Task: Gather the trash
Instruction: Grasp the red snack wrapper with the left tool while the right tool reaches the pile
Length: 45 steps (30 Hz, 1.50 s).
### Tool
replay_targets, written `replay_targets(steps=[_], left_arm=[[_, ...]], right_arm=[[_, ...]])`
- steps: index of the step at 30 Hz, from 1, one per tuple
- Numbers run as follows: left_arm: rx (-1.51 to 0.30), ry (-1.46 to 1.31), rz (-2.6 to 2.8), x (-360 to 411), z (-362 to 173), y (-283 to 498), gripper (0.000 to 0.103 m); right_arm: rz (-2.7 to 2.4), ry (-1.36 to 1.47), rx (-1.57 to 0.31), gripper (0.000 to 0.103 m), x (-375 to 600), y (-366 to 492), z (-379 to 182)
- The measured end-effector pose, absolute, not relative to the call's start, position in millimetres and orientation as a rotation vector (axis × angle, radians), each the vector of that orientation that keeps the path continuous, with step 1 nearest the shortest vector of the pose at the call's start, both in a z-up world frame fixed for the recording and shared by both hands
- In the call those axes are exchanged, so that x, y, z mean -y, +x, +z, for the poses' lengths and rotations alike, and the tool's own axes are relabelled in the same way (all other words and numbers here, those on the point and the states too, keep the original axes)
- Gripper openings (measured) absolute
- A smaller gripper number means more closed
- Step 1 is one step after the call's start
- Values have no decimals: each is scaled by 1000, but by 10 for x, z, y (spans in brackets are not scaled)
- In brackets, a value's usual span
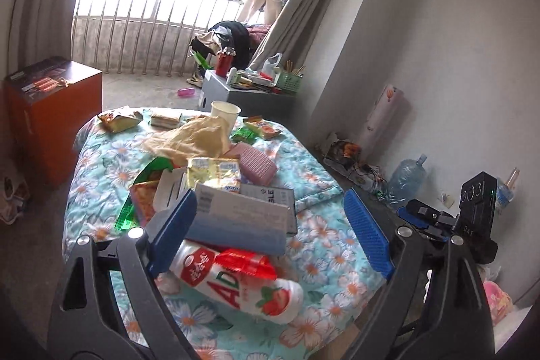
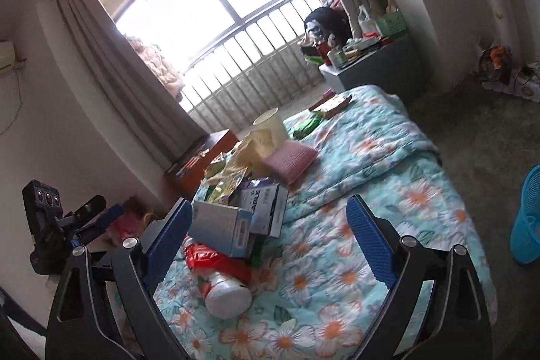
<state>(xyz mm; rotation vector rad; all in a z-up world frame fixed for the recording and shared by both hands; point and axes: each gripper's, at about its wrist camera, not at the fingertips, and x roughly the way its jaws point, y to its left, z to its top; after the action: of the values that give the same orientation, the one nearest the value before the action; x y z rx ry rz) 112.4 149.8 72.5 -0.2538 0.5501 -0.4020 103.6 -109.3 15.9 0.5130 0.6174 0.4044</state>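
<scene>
Trash lies piled on a floral quilt (image 1: 324, 245). A white drink bottle (image 1: 243, 289) with red print lies nearest, with a red wrapper (image 1: 246, 262) on it and a pale blue box (image 1: 236, 221) across it. Behind are a white cable box (image 1: 266, 194), a yellow packet (image 1: 212, 171), a pink ribbed pouch (image 1: 253, 161), a tan paper bag (image 1: 195, 137), a paper cup (image 1: 224, 112) and snack wrappers. My left gripper (image 1: 270, 231) is open above the bottle and box. My right gripper (image 2: 270, 238) is open over the same pile, with the bottle (image 2: 226, 296) and box (image 2: 226, 225) by its left finger.
A blue plastic basket (image 2: 526, 218) stands on the floor at the right of the bed. An orange cabinet (image 1: 54, 110) stands left of the bed. A grey cluttered side table (image 1: 246, 90) is beyond it. A large water bottle (image 1: 406, 177) and clutter line the right wall.
</scene>
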Motion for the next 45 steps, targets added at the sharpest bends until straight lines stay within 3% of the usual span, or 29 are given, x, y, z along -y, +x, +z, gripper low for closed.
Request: replay_targets(steps=[5, 14, 26, 34, 37, 45], left_arm=[[-583, -70, -447, -1373, 375, 1012, 77], [-574, 406, -495, -879, -155, 995, 72], [-571, 765, -608, -718, -354, 1174, 51], [-577, 827, -658, -713, -360, 1169, 28], [-549, 861, -648, -703, -380, 1112, 24], [-474, 870, -608, -729, -283, 999, 12]], right_arm=[[476, 496, -731, 81, 682, 1150, 31], [623, 726, -928, 69, 540, 1688, -355], [707, 756, -1071, 68, 241, 2146, -524], [727, 733, -1105, 65, 36, 2346, -610], [724, 726, -1107, 54, -23, 2368, -617], [713, 718, -1048, 11, 64, 2281, -533]])
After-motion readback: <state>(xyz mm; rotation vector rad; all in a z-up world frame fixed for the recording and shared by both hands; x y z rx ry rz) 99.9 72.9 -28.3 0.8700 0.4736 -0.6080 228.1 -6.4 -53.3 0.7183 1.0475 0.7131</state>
